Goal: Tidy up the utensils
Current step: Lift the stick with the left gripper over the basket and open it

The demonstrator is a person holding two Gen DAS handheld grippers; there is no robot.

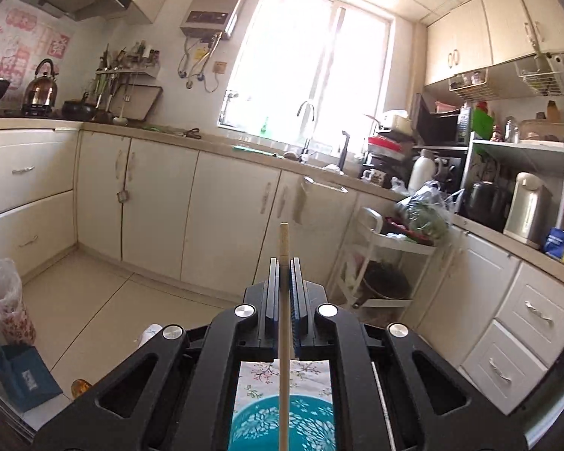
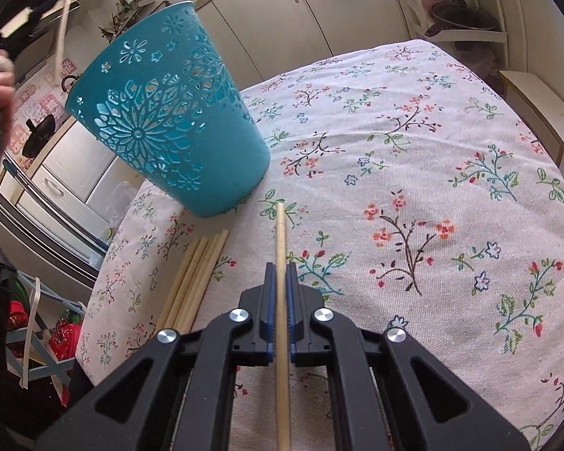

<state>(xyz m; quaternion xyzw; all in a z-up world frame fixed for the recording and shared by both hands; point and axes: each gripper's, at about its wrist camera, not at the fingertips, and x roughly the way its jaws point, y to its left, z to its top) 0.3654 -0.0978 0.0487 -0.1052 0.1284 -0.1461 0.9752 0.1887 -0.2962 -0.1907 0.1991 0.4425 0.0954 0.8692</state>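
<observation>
The right gripper (image 2: 281, 268) is closed on a single bamboo chopstick (image 2: 280, 263), a smooth, pale, round-section stick clamped between the blue pads (image 2: 270, 293), its long axis running straight forward along the fingers and its tip projecting ahead over the floral tablecloth (image 2: 413, 158). Just to the left of this gripper, a loose bundle of chopsticks (image 2: 195, 278) lies flat on the cloth near the table's left edge, fanned slightly and angled forward and to the right. Further ahead and left of the held stick stands the teal basket (image 2: 169, 112), a tapered plastic container with a pierced flower pattern; it rests on the cloth near the left edge, mouth upward, appearing tilted in this fisheye view. The governing relation is that the basket mouth lies ahead, left and above the right gripper's stick, so the stick probably must be raised and turned toward vertical to enter. The left gripper (image 1: 285, 274) is likewise closed on a second chopstick (image 1: 284, 300), aligned with its fingers; through the linkage, the basket's teal rim (image 1: 282, 424) shows directly beneath it, so the left hand is judged nearer the opening. Beyond lie cream kitchen cabinets (image 1: 222, 210) and a bright window (image 1: 304, 60).
</observation>
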